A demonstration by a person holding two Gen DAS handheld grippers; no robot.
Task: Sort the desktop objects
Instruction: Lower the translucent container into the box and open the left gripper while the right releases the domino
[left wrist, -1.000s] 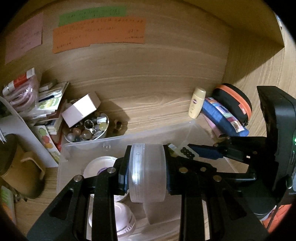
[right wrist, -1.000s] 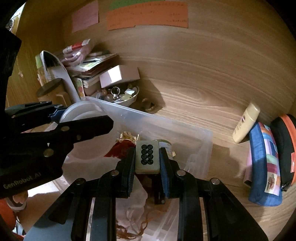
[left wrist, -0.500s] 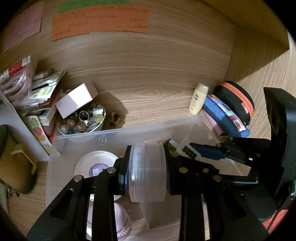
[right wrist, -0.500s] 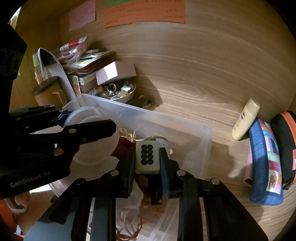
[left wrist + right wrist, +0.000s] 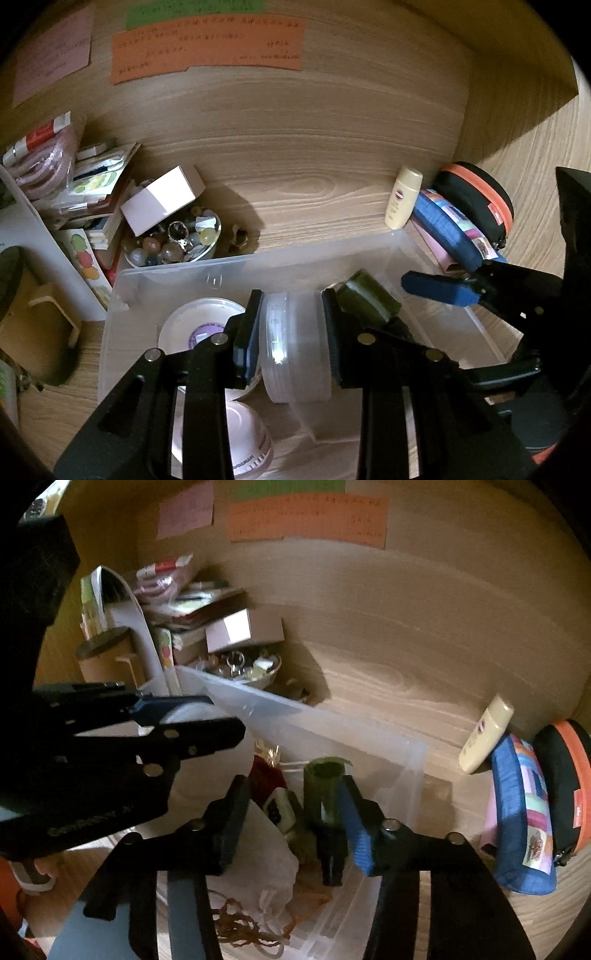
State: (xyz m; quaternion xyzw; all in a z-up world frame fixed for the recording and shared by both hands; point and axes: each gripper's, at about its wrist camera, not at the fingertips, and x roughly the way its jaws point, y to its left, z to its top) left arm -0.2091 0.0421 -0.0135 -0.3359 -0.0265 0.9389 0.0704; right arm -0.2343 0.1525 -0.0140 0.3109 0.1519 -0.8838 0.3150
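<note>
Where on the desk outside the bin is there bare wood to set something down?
Free: the stretch of desk behind the clear bin, between the bowl of beads and the cream bottle. Crowded: the left corner with the white box and stacked packets; the right corner with the blue pouch and black case.

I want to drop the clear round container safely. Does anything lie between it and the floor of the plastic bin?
Nothing visibly covers the bin. Held by the left tool, the clear round container hangs near a white tub and a pink jar inside; it might land on them.
</note>
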